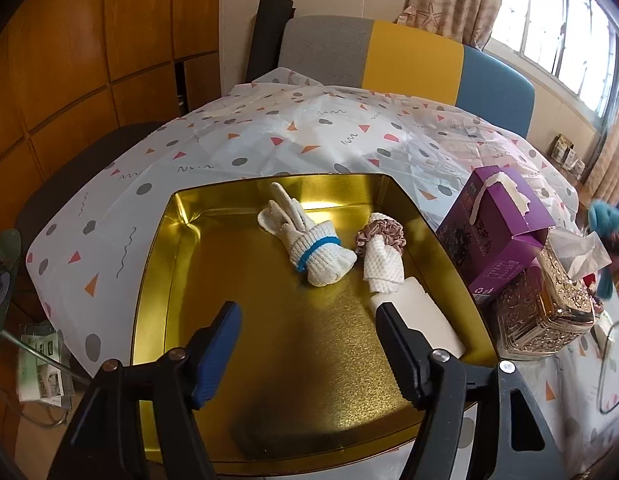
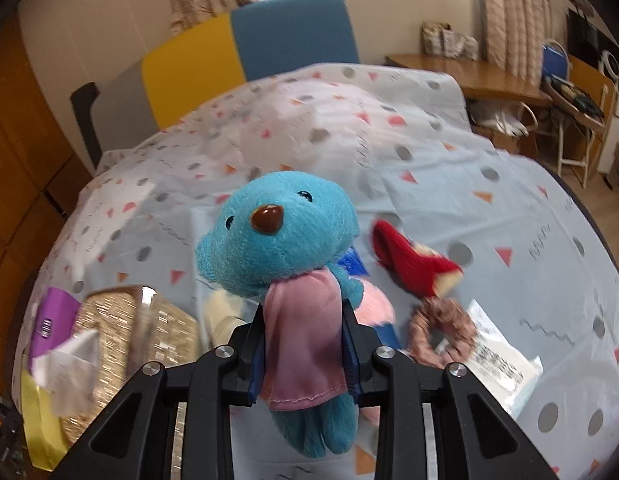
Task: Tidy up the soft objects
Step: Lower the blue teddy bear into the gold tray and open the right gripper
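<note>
- The blue plush bear point(image 2: 285, 240) is gripped by the right tool point(image 2: 305, 344), whose two blue-padded fingers press on either side of its body over a pink satin dress; the bear is upright, lifted above the table, head towards the far side.
- The bear has a brown triangular nose, small black eyes and fuzzy turquoise fur; its legs dangle below the hem of the dress.
- On the table point(image 2: 449, 184) beyond the bear lie a red knitted piece point(image 2: 413, 264) with a pale tip, a pink patterned scrunchie point(image 2: 441, 332) and a printed paper point(image 2: 497, 356) beside it; a pink fluffy thing point(image 2: 375, 304) and something blue are partly hidden behind the bear.
- To the left in that view stands a gold embossed tissue box point(image 2: 121, 344), with a purple carton point(image 2: 55, 316) just beside it.
- The left tool point(image 1: 309, 336) hangs with its jaws wide apart and nothing between them, above the near part of a gold metal tray point(image 1: 269, 360).
- Inside the tray lie a rolled white knitted glove point(image 1: 309, 248) bound with a blue band, a white waffle cloth point(image 1: 383, 264) threaded through a mauve scrunchie point(image 1: 383, 232), and a white block point(image 1: 421, 320) against the right wall.
- Just right of the tray the purple carton leans on the gold tissue box.
- A patterned cloth covers the table; a grey, yellow and blue chair back point(image 1: 413, 56) stands at the far edge.
</note>
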### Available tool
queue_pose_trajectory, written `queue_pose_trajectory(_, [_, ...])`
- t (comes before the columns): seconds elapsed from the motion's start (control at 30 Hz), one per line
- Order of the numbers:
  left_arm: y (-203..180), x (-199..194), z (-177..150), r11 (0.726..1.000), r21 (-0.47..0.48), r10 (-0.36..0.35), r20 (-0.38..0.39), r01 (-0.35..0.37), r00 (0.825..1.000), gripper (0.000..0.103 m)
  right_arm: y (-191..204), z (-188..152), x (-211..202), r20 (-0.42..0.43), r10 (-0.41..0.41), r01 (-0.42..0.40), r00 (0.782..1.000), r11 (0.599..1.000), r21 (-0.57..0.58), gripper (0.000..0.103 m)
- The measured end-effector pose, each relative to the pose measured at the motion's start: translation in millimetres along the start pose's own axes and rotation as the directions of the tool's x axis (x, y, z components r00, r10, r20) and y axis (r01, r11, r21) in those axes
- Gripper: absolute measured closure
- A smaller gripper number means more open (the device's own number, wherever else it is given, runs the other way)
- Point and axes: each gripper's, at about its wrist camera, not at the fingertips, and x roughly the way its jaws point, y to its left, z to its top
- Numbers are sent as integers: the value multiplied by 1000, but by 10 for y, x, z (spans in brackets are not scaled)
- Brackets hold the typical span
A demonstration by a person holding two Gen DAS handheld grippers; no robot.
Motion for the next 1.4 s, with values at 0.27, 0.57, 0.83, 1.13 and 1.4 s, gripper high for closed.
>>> queue_pose_trajectory(0.27, [127,45,-47,999,-35,8,-16,-8,1000,33,1031,287,-302,25,171,-166,985,974,-153,73])
queue_pose_trajectory(0.57, [413,-5,-85,993,-91,81,0,-81,997,25,2436,-106,-486,-113,367,-382,924,848,-367,73])
queue_pose_trajectory(0.83, [697,-123,-102,976,-154,163,44,-154,986,20,3251,-879,-371,-312,424,-524,850,736,-429,73])
queue_pose_trajectory(1.13, [758,-159,-136,974,-153,177,50,-167,983,20,3525,-1521,150,-452,346,-534,822,743,-403,71])
queue_pose_trajectory(1.4, [726,-121,-155,976,-146,171,38,-164,985,20,3437,-1717,357,-511,312,-530,801,765,-365,61])
